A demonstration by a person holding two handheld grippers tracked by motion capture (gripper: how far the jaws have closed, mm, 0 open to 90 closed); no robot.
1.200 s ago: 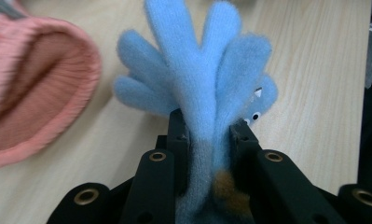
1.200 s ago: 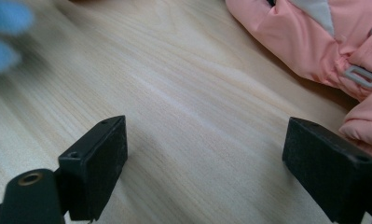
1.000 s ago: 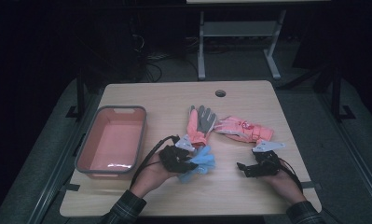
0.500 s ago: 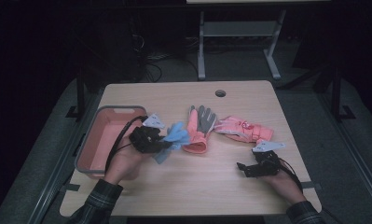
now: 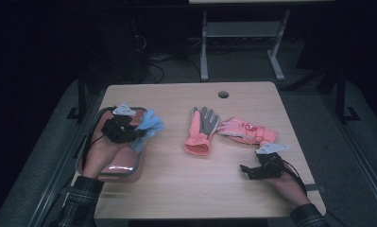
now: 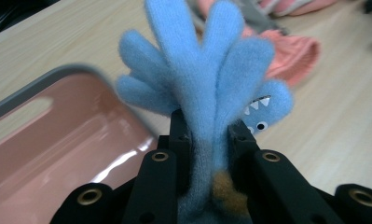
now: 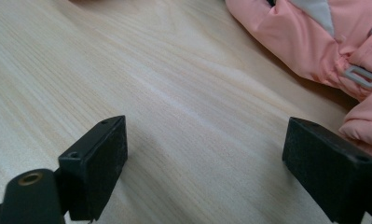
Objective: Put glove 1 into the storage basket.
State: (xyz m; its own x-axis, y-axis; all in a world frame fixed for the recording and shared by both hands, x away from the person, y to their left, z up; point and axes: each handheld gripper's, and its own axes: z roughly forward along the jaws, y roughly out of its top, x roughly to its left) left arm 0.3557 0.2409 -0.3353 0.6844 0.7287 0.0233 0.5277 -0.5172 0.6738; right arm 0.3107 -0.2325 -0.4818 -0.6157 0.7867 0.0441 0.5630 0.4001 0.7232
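Dark room all around, and in the middle of it the pale wooden surface (image 5: 176,189) with a small round hole (image 5: 223,94) near its far edge. Our landmark is the pink tray (image 5: 124,169), sitting at the surface's left edge. Right above that tray, over its far right corner, hangs the left tool (image 5: 138,134) — clenched on the blue glove (image 5: 148,126), and the left gripper view makes it plain: both black jaws press into the fleece at the glove's cuff, and its fingers (image 6: 207,60) fan upward past the jaw tips. A little face with white teeth and an eye peeks out on the glove's thumb side. The glove is off the wood, carried in the air, its fingers reaching just past the tray's right rim. Well to the right of the tray lies a grey-and-coral glove (image 5: 201,130), palm flat on the wood, and just beyond it, touching or nearly so, a pink padded mitten (image 5: 247,132). Farther right still, near the front edge, the right tool (image 5: 245,170) rests low on the wood — released, jaws standing wide apart with bare wood grain between them, the mitten (image 7: 314,42) just beside the jaw on the right of its own view.
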